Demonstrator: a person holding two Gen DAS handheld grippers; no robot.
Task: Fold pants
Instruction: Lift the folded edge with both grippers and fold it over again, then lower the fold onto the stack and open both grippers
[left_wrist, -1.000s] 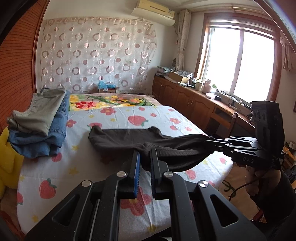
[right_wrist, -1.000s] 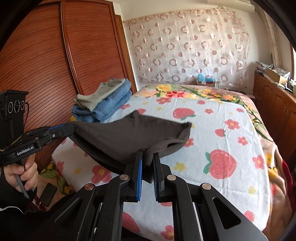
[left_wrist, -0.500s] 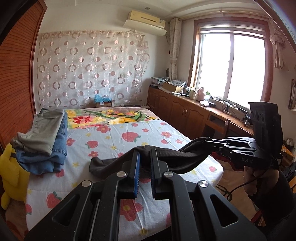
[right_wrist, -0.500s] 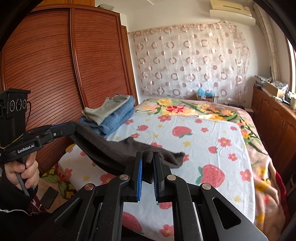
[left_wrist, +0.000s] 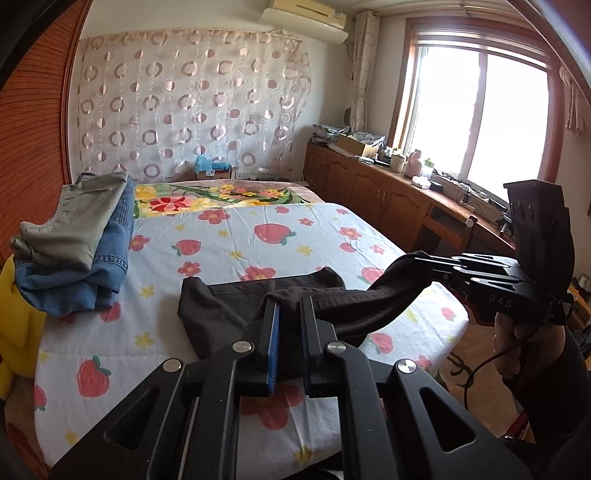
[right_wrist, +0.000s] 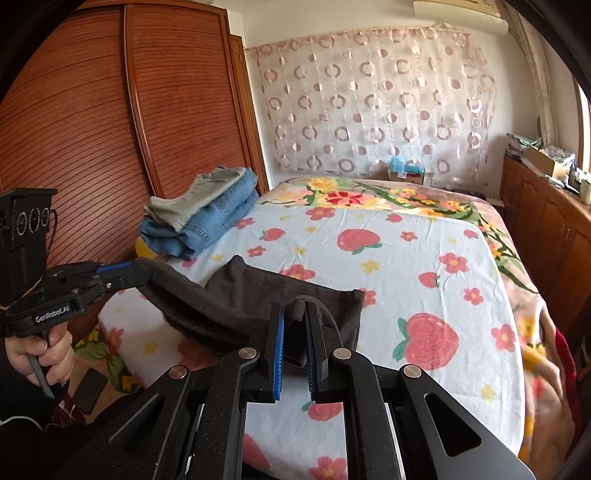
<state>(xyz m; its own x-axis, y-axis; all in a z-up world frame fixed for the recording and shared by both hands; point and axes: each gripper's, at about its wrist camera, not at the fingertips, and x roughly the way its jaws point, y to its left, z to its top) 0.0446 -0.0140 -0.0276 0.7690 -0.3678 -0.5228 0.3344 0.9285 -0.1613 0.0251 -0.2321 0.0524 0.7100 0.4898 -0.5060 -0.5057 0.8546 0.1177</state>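
Pants (left_wrist: 236, 310): both grippers, left (left_wrist: 290, 321) and right (right_wrist: 295, 325), have jaws clamped on one edge, far part lying on bed (left_wrist: 229, 236). Mid-fold; next, lay the held edge flat.

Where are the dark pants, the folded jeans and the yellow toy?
dark pants (left_wrist: 229, 306): left wrist view, flat part lying on the bed.
folded jeans (right_wrist: 210, 221): right wrist view, folded side.
yellow toy (left_wrist: 16, 325): left wrist view, its body.
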